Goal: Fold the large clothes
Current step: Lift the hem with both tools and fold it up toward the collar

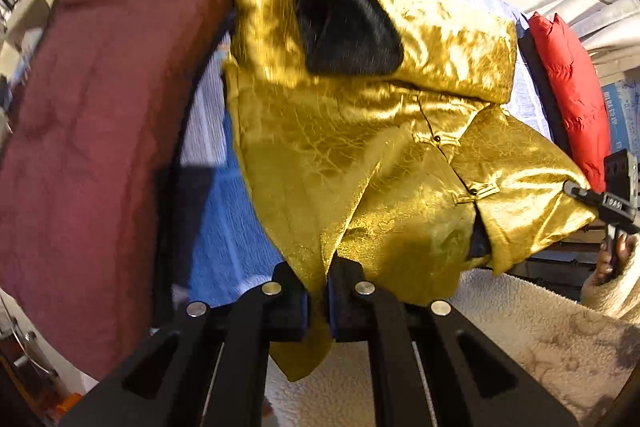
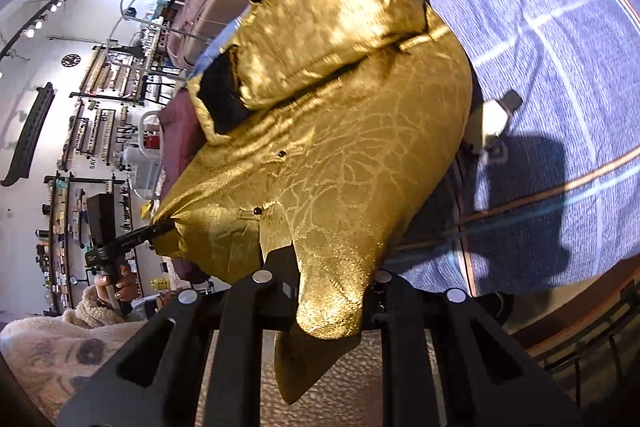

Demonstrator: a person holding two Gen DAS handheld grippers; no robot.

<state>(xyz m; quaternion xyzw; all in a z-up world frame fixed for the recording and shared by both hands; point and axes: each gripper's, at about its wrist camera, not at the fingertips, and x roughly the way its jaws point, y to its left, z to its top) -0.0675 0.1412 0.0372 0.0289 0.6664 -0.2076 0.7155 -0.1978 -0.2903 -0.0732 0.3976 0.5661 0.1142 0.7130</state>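
Both grippers, left [image 1: 318, 301] and right [image 2: 328, 291], are clamped on the gold jacket [image 1: 340, 147] hem; fabric hides the right's pads, labels too blurry.

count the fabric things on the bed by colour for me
gold: 1, the jacket held up by both grippers
maroon: 1, the quilt
red: 1, the puffy jacket
blue: 1, the checked bedsheet
total: 4
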